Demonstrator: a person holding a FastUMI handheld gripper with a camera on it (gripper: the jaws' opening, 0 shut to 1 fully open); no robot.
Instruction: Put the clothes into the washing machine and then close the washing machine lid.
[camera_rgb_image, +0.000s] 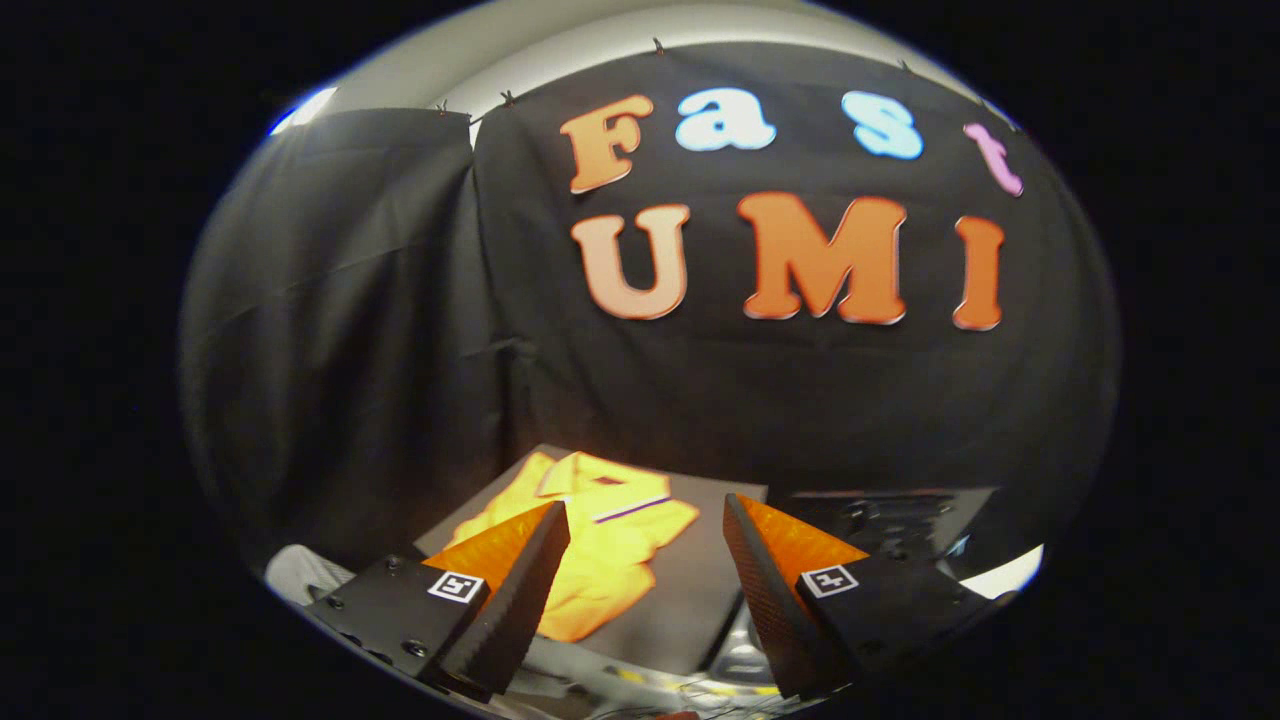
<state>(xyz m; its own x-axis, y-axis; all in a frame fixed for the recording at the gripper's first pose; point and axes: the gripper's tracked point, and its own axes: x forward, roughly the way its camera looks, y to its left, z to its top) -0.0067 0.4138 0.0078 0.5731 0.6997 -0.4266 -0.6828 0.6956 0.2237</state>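
A yellow shirt (600, 545) with a collar and a dark stripe lies spread flat on a grey board (700, 590), just ahead of the fingers and partly behind the left one. My gripper (645, 520) is held above it, open, with nothing between its fingers. To the right of the board, beyond the right finger, sits a dark glossy box-like thing (890, 515) that may be the washing machine; I cannot tell whether its lid is up or down.
Black cloth (700, 400) closes the booth right behind the board and along the left side. Something pale (300, 575) lies low at the left beside the left finger. A bright patch (1005, 575) shows low at the right.
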